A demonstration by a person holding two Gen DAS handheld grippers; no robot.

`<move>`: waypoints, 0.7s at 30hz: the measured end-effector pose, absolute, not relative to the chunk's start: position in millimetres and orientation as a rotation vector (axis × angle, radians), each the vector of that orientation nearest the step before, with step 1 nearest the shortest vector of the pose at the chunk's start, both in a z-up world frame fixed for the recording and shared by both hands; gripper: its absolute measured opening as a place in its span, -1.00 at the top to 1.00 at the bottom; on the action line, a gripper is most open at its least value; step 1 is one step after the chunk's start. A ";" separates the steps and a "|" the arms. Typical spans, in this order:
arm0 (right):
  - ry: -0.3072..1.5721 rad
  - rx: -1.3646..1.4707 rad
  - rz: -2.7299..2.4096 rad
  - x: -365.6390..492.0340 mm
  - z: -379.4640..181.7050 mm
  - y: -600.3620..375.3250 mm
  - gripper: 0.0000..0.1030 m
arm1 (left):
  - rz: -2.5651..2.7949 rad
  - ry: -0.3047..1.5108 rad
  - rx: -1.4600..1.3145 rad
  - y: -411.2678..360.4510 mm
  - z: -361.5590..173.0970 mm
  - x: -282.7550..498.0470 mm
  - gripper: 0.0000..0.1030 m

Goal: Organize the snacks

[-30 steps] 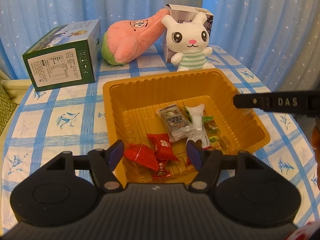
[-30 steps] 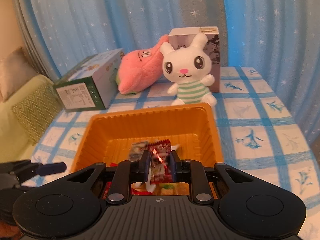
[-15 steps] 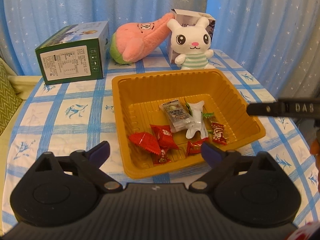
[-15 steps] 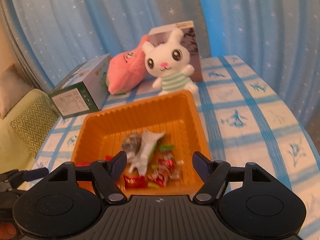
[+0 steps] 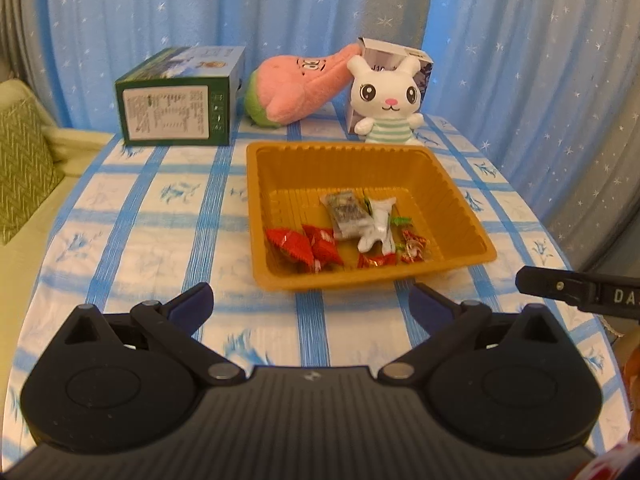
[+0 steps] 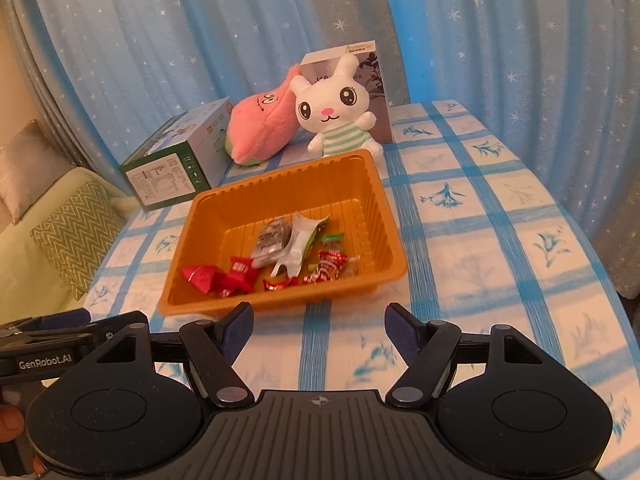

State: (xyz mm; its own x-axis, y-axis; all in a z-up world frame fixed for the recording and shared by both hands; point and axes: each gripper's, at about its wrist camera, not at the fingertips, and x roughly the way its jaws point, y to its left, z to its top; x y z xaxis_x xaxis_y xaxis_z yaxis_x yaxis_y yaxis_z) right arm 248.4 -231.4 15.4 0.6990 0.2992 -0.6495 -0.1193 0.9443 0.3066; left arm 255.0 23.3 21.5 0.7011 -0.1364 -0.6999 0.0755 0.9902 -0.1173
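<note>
Snacks (image 5: 352,228) in orange tray (image 5: 452,188), left tool (image 5: 310,306) opening, empty, right tool (image 6: 318,330) open, empty

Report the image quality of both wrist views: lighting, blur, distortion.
Left wrist view: warm, even light; the snacks in the orange tray are slightly smeared, as is the tablecloth print; fisheye bends the curtain, corners dark. Right wrist view: the same warm cast, sharper tray, nearby tablecloth blurred, the same fisheye bend.

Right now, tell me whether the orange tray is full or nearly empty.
Nearly empty. The tray holds only a few wrapped snacks clustered toward its near side; most of its ribbed floor and all its walls are bare.
</note>
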 end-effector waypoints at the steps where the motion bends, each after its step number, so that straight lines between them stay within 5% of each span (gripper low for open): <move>1: 0.759 0.252 0.235 241.2 17.3 -232.3 -0.40 | -0.113 0.786 -0.076 22.2 23.5 248.8 -1.00; 21: 0.703 0.255 0.205 116.2 44.2 -241.7 -0.40 | -0.020 0.760 -0.053 5.3 57.5 126.9 -1.00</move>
State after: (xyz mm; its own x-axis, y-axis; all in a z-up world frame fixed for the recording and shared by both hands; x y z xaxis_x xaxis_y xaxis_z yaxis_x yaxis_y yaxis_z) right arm 116.2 -241.7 44.2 0.7448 0.2704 -0.6100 -0.0999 0.9491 0.2988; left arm 126.9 5.3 57.5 0.7250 -0.0376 -0.6877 -0.0011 0.9984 -0.0557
